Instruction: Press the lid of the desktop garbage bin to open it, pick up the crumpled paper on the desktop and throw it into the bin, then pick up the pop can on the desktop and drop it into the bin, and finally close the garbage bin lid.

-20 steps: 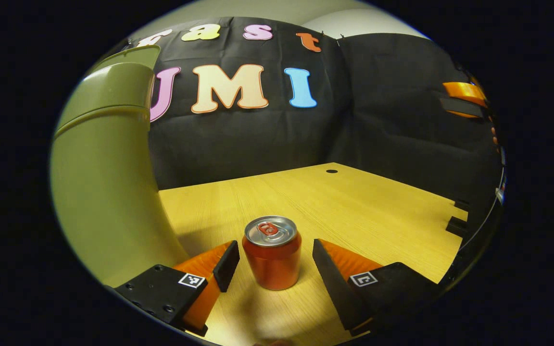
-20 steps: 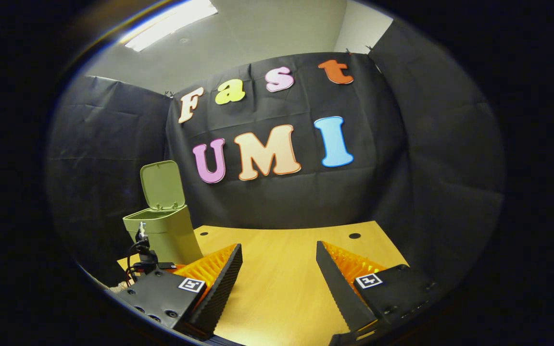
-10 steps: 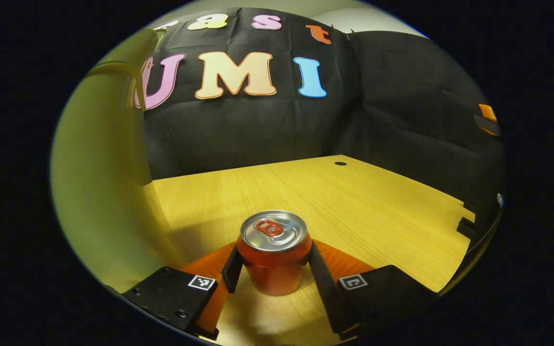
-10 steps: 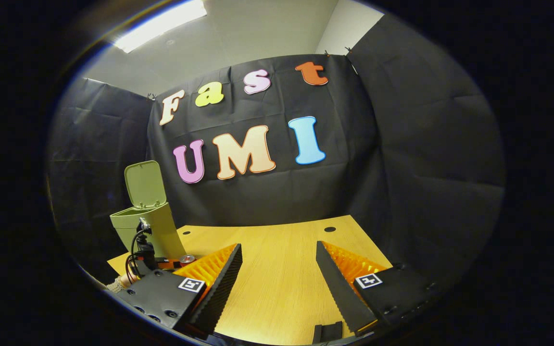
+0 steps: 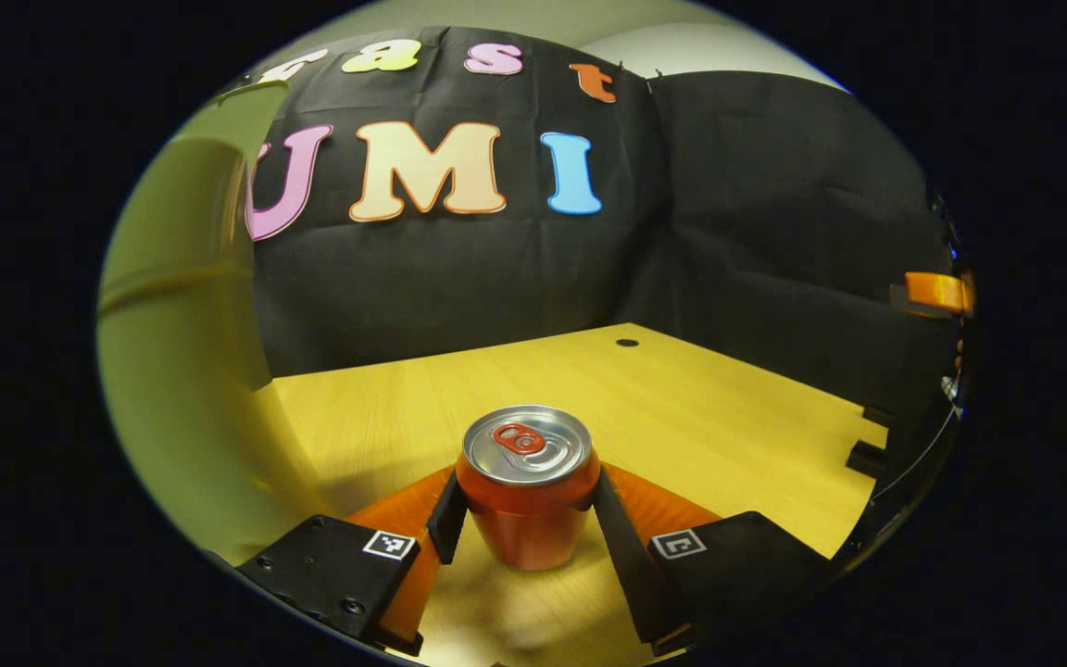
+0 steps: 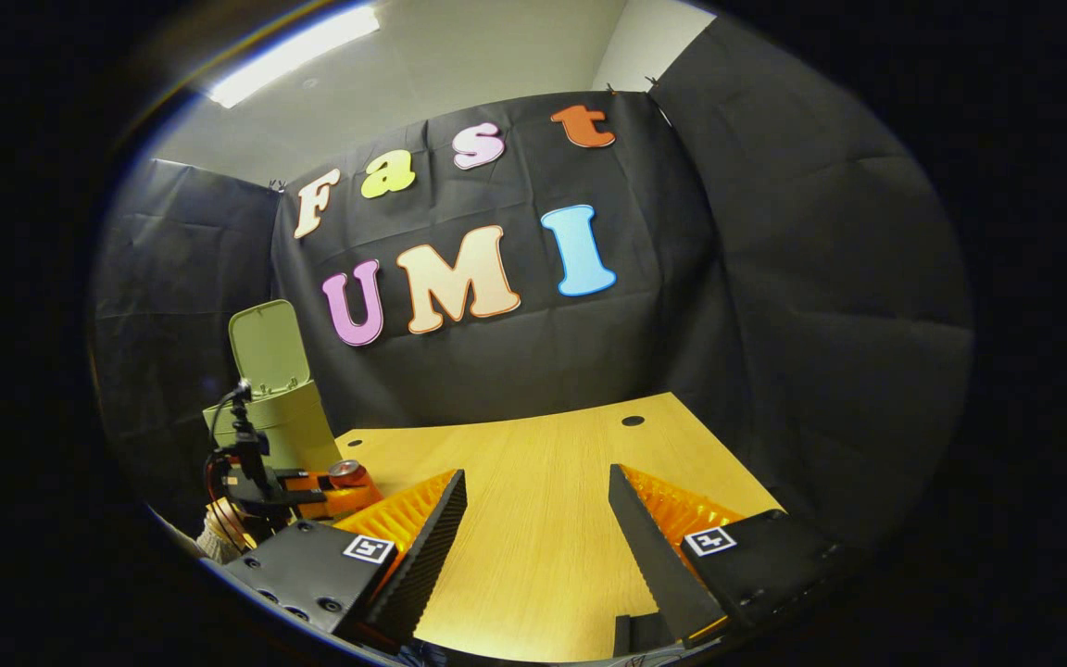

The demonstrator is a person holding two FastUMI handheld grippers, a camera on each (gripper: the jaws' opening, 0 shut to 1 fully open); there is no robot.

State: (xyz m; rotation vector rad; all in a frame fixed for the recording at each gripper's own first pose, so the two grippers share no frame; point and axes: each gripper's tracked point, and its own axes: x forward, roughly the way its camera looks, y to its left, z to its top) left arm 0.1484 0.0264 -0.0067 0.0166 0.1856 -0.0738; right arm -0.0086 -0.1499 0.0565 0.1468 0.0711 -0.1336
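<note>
In the left gripper view, left gripper (image 5: 526, 519) pinching a small orange-red aluminium pop can (image 5: 526, 505), one finger pressed on each side of its body below the silver top with its red pull tab. Can upright between the fingers, over a shadow on the light wooden desktop (image 5: 682, 408); cannot tell whether its base touches the wood. Close on the left, the curved wall of an olive-green plastic garbage bin (image 5: 177, 371), with its raised lid (image 5: 232, 106) at the upper left. At the far right edge, part of the right gripper (image 5: 936, 292), well apart from the can. In the right gripper view, right gripper (image 6: 538, 547) with fingers spread wide, nothing between them, held above bare desktop (image 6: 533, 482). Far off at the left, the green bin (image 6: 279, 431) standing at the desk's edge, lid (image 6: 265, 347) tilted up and open. Just beside the bin, the left gripper (image 6: 325, 491) holding the can (image 6: 346, 473), with black cables (image 6: 232, 435) rising from its body.
</note>
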